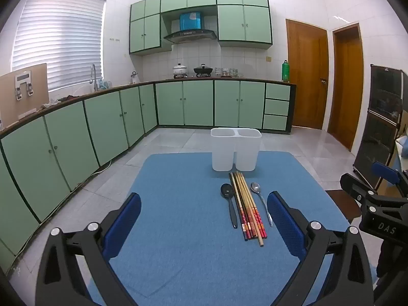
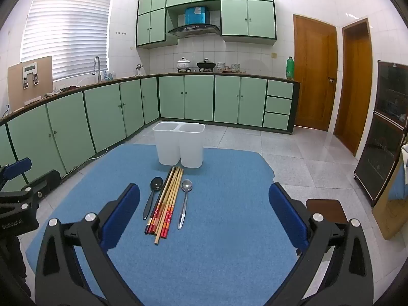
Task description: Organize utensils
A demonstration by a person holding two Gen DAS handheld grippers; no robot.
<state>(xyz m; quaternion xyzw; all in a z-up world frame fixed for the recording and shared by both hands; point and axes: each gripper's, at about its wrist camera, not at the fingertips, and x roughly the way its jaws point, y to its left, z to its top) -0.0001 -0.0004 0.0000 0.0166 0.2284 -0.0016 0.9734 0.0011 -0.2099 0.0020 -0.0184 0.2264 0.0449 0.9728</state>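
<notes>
Two hand-held grippers: left hand-held gripper (image 1: pixel 204 219) and right hand-held gripper (image 2: pixel 204 211), both over the near edge of the worktop (image 1: pixel 178 242), blue mat on top
Left hand-held gripper state: jaws spread wide, nothing between the pads
Right hand-held gripper state: jaws spread wide, nothing held
Holder: white two-compartment bin (image 1: pixel 236 149) upright at the far edge of the worktop, both compartments look empty
Chopsticks (image 1: pixel 247 206): bundle lying flat mid-worktop, tips just short of the bin, red-patterned ends toward the near edge
Black spoon (image 1: pixel 228 204): flat, just left of the chopsticks, bowl toward the bin
Metal spoon (image 1: pixel 261 201): flat, just right of the chopsticks, bowl toward the bin
Contact: neither gripper touches any utensil
</notes>
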